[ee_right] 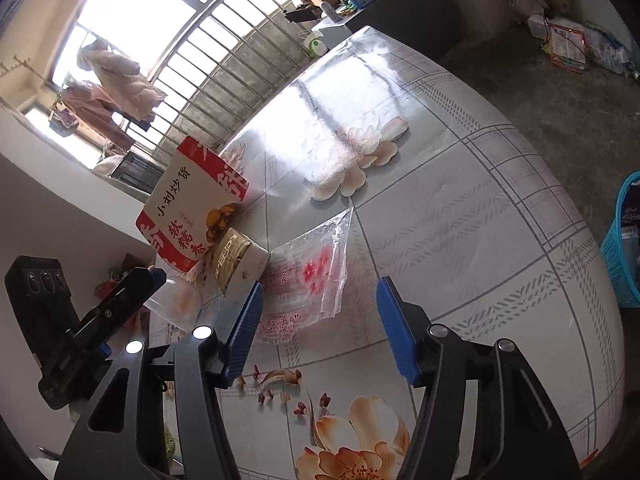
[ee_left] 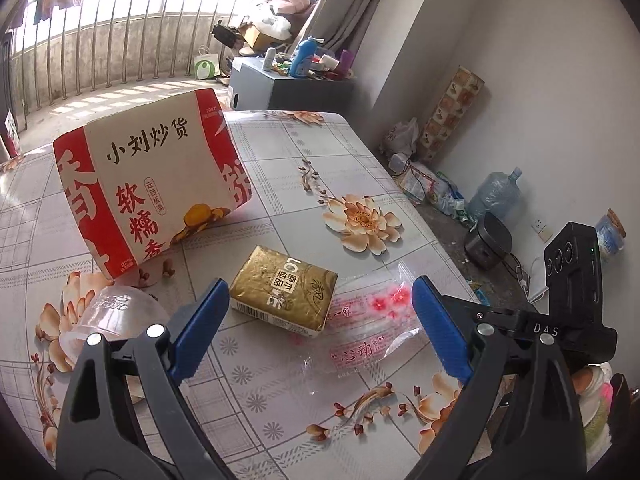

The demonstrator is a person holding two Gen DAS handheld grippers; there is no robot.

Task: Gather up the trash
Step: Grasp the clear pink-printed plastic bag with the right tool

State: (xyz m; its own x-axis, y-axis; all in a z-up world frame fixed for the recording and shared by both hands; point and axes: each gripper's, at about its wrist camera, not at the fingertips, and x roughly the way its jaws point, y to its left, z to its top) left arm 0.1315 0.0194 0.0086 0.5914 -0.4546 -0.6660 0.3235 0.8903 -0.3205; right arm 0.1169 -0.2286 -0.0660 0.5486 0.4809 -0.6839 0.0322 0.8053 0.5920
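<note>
Blue basket [ee_right: 622, 248] with packaging inside

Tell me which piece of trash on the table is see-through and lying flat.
The clear plastic bag with red print, flat beside the gold pack; the red-and-white bag stands upright.

Bright daylight from barred window [ee_right: 132, 28] — blown-out glare on table [ee_right: 460, 184]; fisheye edges bent, dark.

Flowered table [ee_left: 360, 152] here: red-and-cream paper bag [ee_left: 148, 184] standing mid-table, gold packet [ee_left: 284, 288] beside it, clear wrapper [ee_left: 372, 320] flat alongside, clear cup [ee_left: 116, 316] tipped over.
</note>
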